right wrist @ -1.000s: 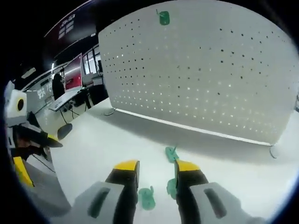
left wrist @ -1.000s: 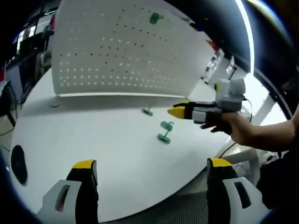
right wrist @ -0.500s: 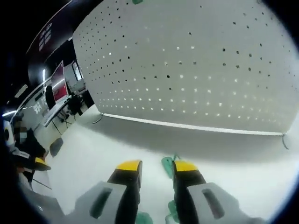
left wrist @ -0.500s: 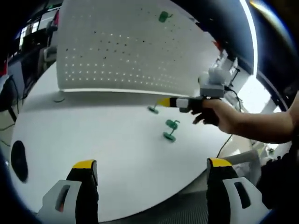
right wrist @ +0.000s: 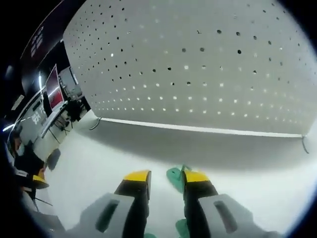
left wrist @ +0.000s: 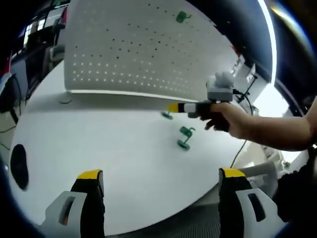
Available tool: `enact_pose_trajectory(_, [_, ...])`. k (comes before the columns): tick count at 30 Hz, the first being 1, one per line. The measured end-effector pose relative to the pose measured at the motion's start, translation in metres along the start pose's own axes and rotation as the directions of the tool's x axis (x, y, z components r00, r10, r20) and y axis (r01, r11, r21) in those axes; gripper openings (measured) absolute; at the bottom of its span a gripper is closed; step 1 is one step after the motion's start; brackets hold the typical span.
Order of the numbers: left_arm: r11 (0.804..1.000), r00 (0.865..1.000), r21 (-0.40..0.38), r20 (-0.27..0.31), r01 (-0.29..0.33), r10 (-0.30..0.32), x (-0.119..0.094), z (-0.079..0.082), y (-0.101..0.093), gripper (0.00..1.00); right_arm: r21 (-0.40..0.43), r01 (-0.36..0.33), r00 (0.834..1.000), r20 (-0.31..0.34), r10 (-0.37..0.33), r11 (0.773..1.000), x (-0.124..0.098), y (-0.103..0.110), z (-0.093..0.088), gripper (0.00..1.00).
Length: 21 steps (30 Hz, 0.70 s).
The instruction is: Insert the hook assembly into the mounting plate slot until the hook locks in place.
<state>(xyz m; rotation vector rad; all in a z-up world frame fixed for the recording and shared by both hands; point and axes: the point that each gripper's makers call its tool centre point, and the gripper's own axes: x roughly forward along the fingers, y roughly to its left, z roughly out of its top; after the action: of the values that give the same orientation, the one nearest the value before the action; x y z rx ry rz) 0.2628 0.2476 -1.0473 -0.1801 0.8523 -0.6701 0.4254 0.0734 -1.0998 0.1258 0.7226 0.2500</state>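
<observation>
Yellow-tipped jaws of the left gripper are held wide apart, nothing between them, over the white table. Further out, two green hooks are seen lying together on the table. The right gripper is narrowly parted, with a third green hook lying on the table between its tips, unclamped. Beyond, the perforated white mounting plate is stood upright; one mounted hook is seen near its top.
</observation>
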Motion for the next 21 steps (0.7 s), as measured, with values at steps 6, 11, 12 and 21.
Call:
enact_pose_trajectory(6, [1.0,1.0,-0.007,-0.005,-0.003,0.003,0.0,-0.001,0.002,0.97,0.01,0.017,1.0,-0.003,-0.017,1.0,0.009,-0.006,0.004,0.23])
enact_pose_trajectory(11, [1.0,1.0,-0.013,-0.006,-0.008,0.008,0.0,-0.002,0.004,0.97,0.017,0.039,0.999,0.0,-0.039,0.999,0.013,-0.015,0.01,0.23])
enact_pose_trajectory(12, [1.0,1.0,-0.014,-0.008,-0.009,0.009,0.0,-0.002,0.004,0.97,0.023,0.039,0.999,0.003,-0.039,0.999,0.014,-0.015,0.011,0.23])
enact_pose_trajectory(21, [1.0,1.0,-0.019,-0.01,-0.008,0.008,0.001,-0.002,0.004,0.97,-0.006,0.043,0.999,0.004,-0.043,0.999,0.028,-0.014,0.023,0.18])
